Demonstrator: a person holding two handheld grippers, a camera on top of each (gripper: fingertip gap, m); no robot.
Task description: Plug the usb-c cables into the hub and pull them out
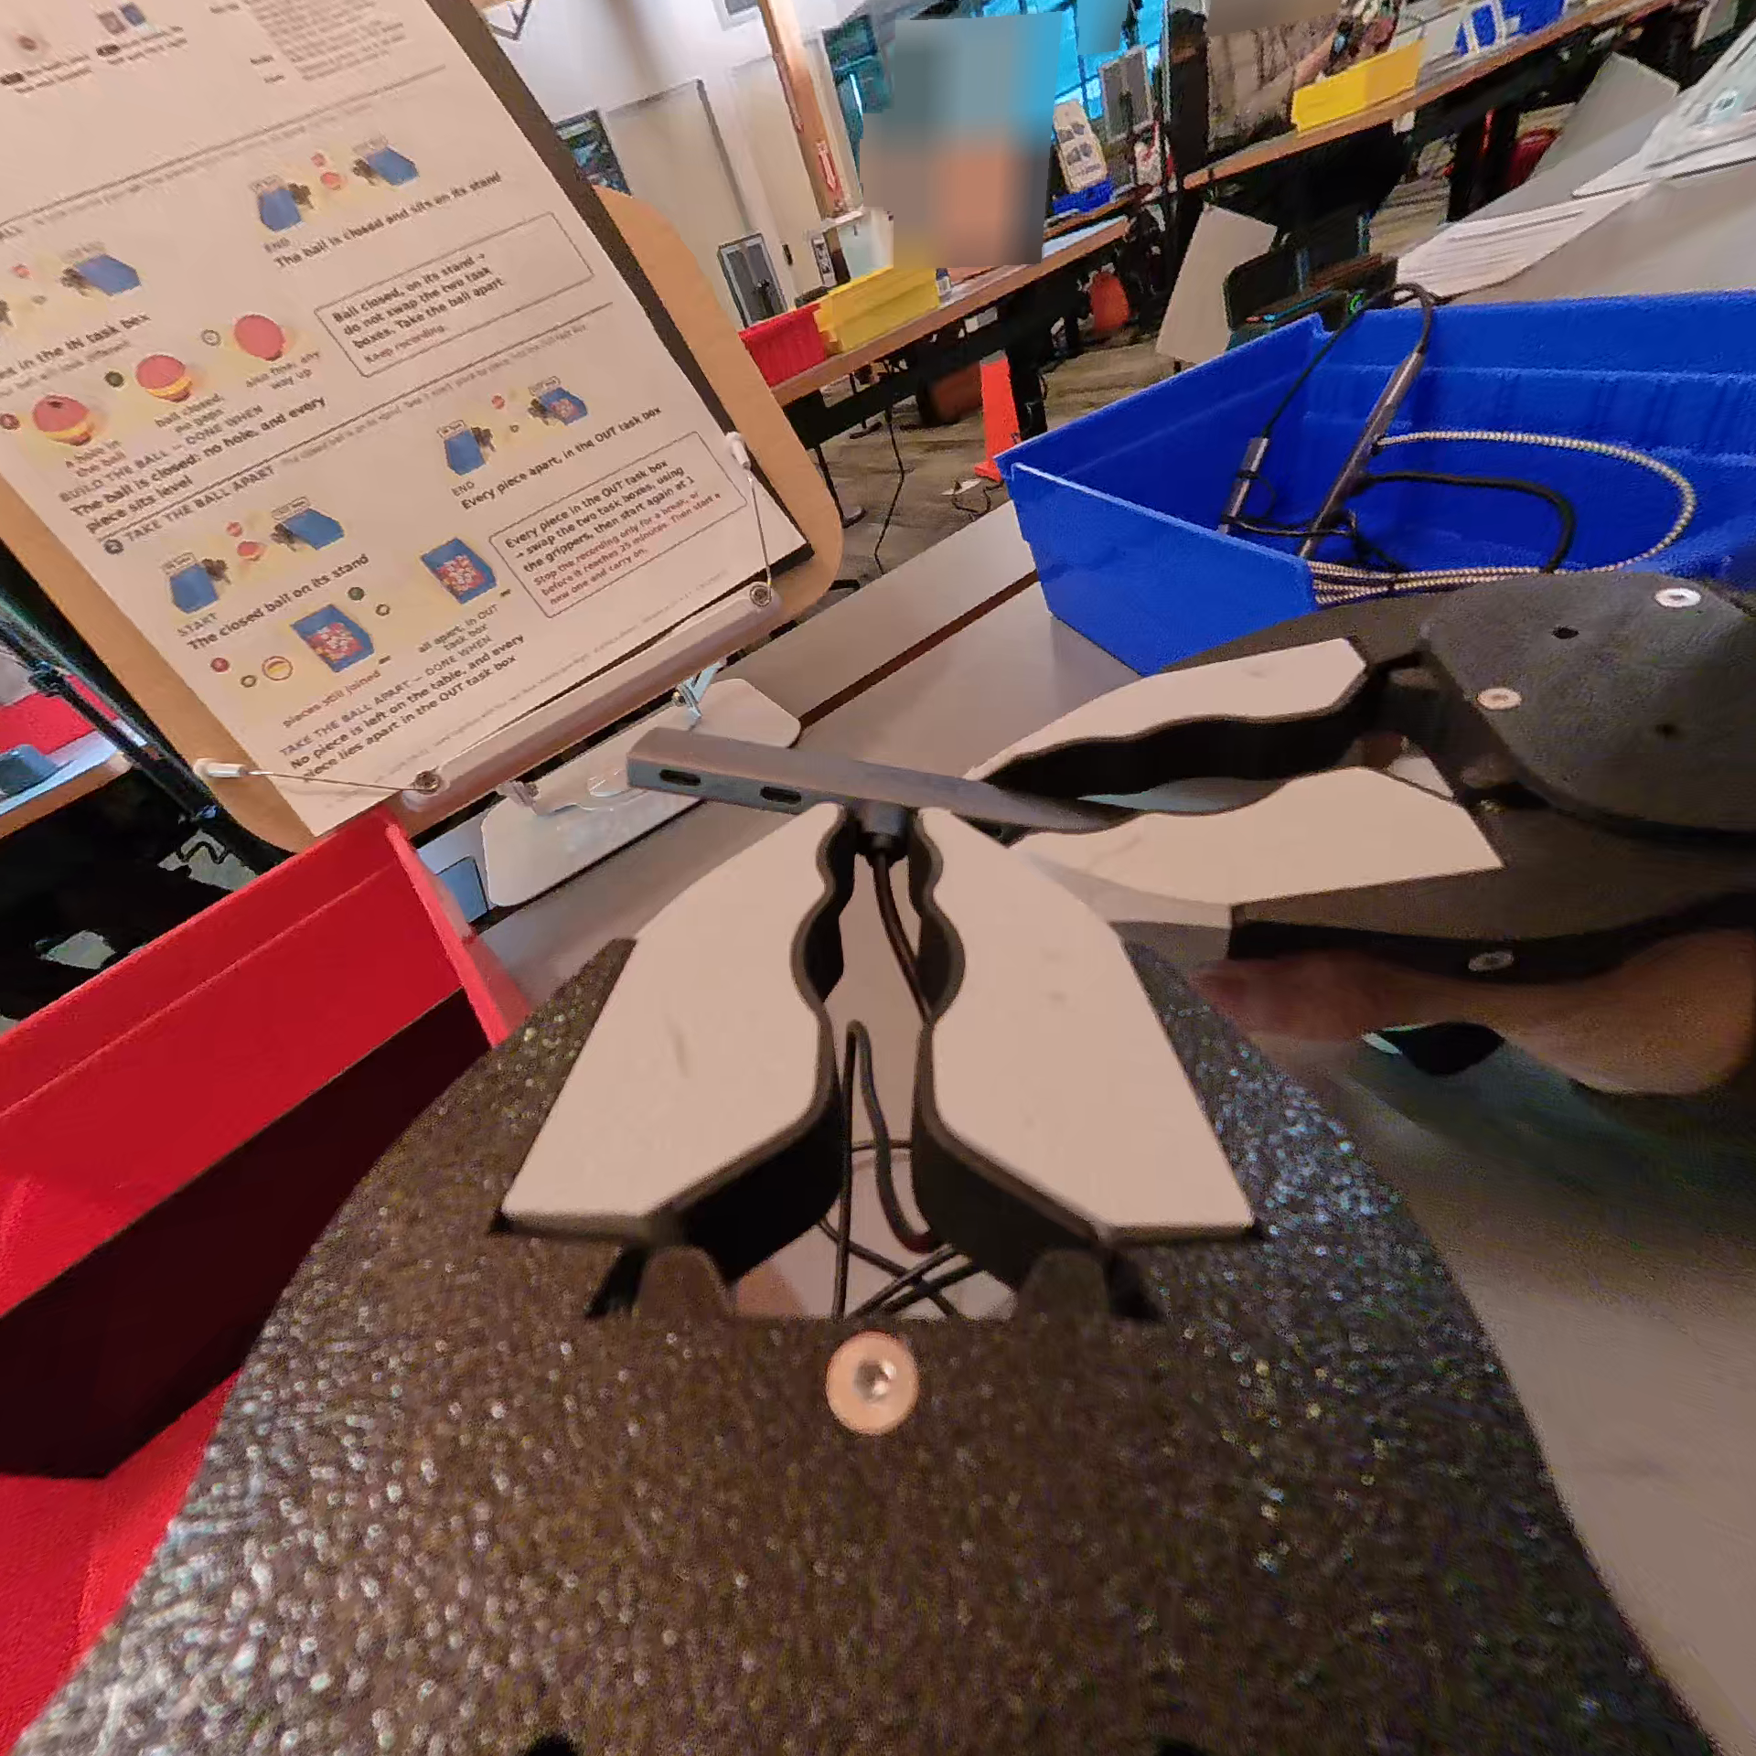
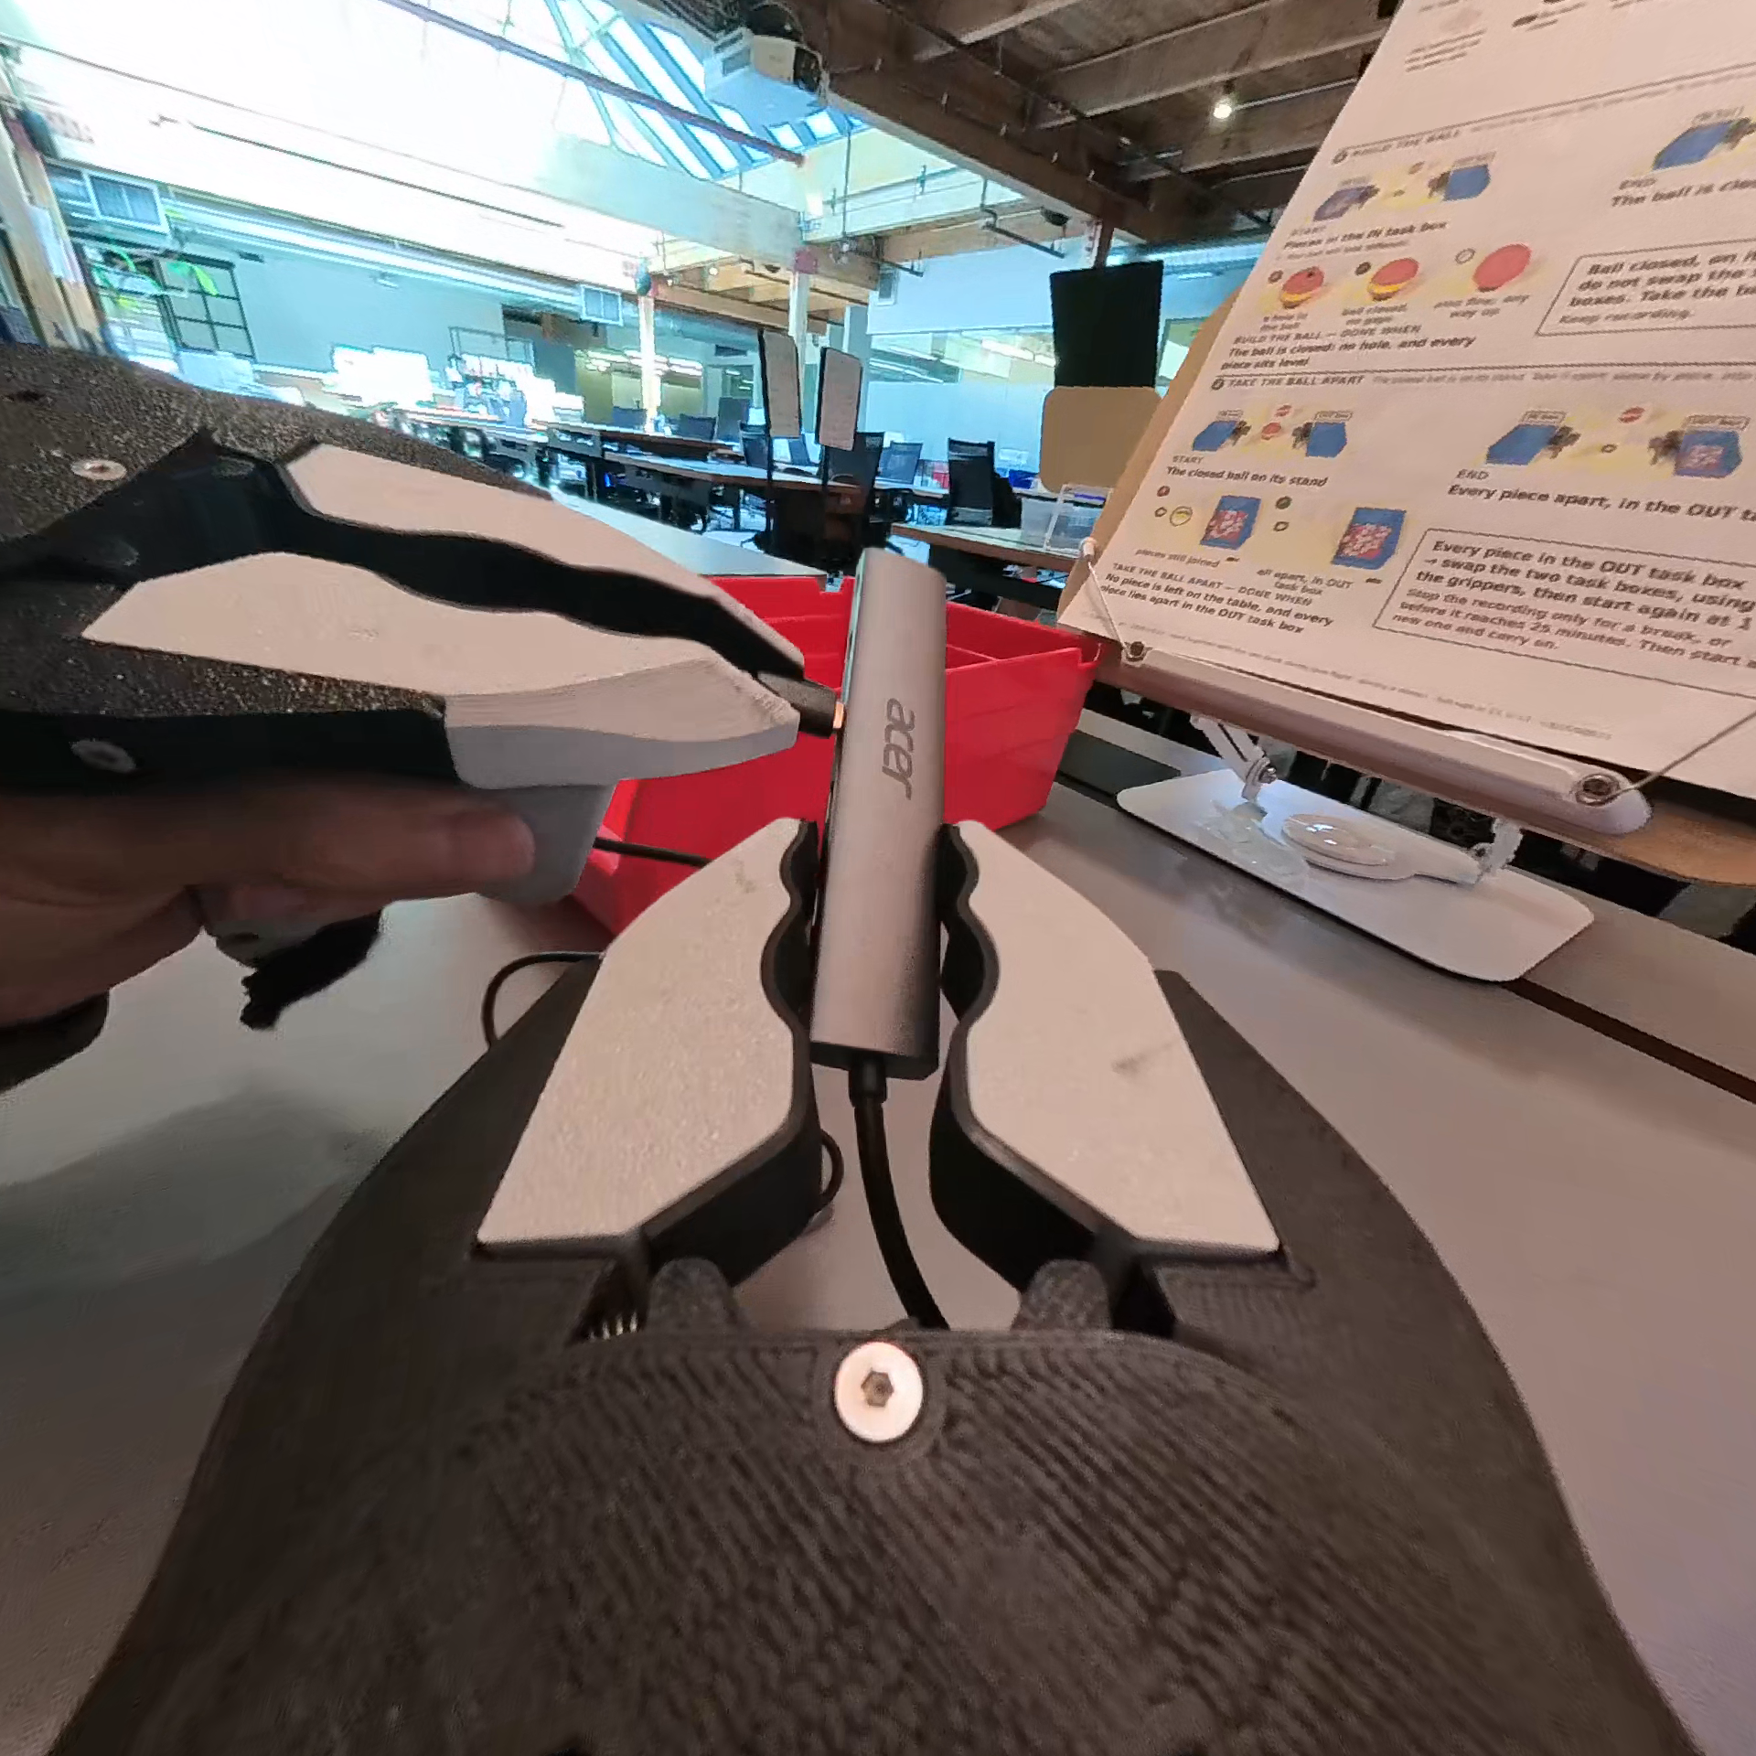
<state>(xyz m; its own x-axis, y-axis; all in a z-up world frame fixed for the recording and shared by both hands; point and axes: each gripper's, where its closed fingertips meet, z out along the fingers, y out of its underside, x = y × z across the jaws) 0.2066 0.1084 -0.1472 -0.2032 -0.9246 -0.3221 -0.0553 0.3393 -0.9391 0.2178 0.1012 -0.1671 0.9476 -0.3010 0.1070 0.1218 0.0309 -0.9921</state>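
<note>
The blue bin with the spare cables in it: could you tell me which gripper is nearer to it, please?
Right. The right gripper, shut on the hub, sits just in front of the blue bin. The left gripper, shut on the USB-C plug, is farther, toward the red bin.

A big open workshop or lab hall: exposed timber beams (image 2: 1093,57) and skylights (image 2: 656,104) overhead, long rows of workbenches (image 2: 684,466), red (image 1: 779,344), yellow (image 1: 874,302) and blue parts bins (image 1: 1178,561), an instruction sheet (image 1: 314,380) propped on the counter (image 1: 950,656)

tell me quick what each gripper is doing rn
left gripper: shut on the usb-c plug, at the hub's edge.
right gripper: shut on the hub.
</note>
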